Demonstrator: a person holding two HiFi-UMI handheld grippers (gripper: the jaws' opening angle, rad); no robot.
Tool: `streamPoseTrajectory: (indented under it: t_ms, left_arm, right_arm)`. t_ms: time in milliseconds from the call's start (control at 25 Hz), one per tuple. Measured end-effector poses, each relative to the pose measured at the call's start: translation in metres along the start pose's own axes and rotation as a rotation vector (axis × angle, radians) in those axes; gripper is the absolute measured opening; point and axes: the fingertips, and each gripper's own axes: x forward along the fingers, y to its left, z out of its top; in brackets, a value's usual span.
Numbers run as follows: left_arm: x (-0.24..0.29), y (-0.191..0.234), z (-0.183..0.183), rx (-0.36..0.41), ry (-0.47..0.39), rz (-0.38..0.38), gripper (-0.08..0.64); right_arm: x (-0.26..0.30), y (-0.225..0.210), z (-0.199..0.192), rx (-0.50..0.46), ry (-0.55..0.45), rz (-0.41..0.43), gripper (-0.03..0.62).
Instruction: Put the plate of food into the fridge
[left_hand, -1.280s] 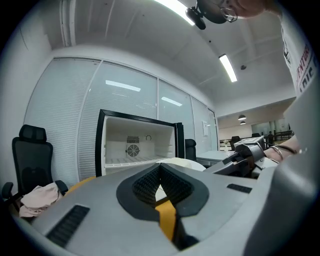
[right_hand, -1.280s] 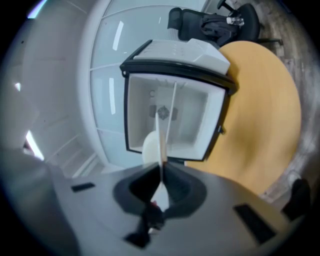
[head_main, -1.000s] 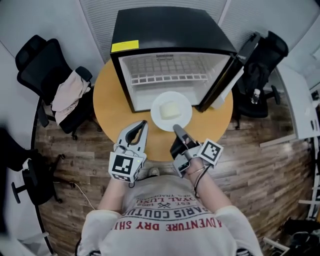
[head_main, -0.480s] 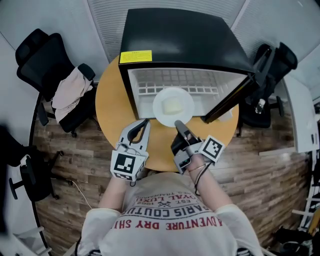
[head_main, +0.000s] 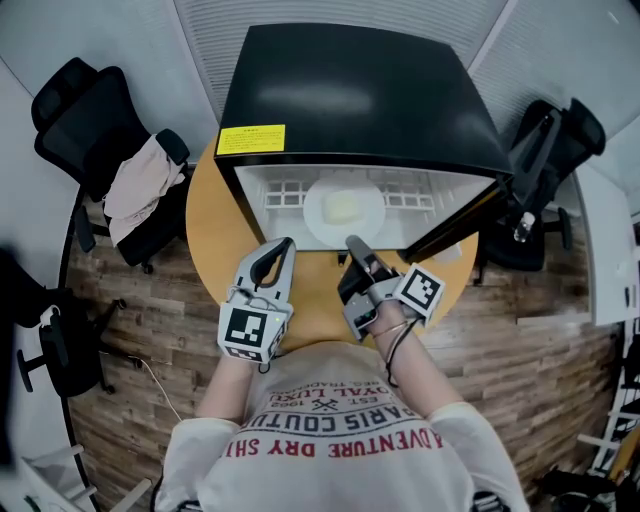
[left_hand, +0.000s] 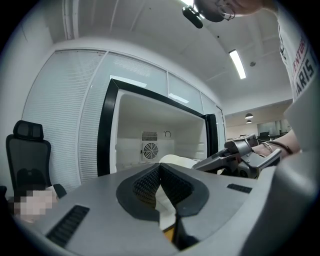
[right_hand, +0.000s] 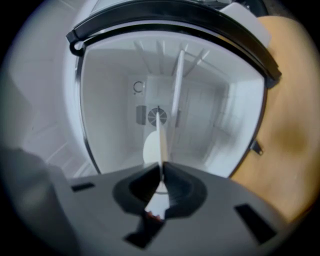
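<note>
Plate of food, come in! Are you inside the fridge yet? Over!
Right gripper shut on plate rim; left gripper shut, empty. Plate at open fridge mouth, not set down. Fridge door wide, nothing in the way.

The person is holding both arms forward from the chest with elbows bent, a gripper in each hand, and the two grippers are angling inward toward each other. The left gripper (head_main: 288, 246) is pointing roughly level and ahead. Its fingers (left_hand: 145, 182) are pressing together at the tips with nothing between them, and its marker cube (head_main: 248, 333) is sitting over the left wrist. The right gripper (head_main: 350, 243) is tipping slightly downward, its fingers (right_hand: 182, 187) clamping the near rim of the plate (head_main: 318, 222), which is showing edge-on between them in the right gripper view. The right hand (head_main: 372, 312) is wrapping around that gripper's body, just behind its own marker cube.
</note>
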Motion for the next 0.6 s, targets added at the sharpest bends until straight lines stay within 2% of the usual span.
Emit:
streamPoseTrajectory:
  t_ms: [400,600]
  left_arm:
    - [0.023,0.000,-0.004,-0.035,0.016,0.034,0.029]
    - [0.032,0.001,-0.009,-0.024,0.020,0.029,0.029]
  right_arm:
    - [0.021,-0.004,0.022,0.053,-0.024,0.027,0.040]
    - [0.029,-0.007,0.028,0.079,-0.049,0.029,0.040]
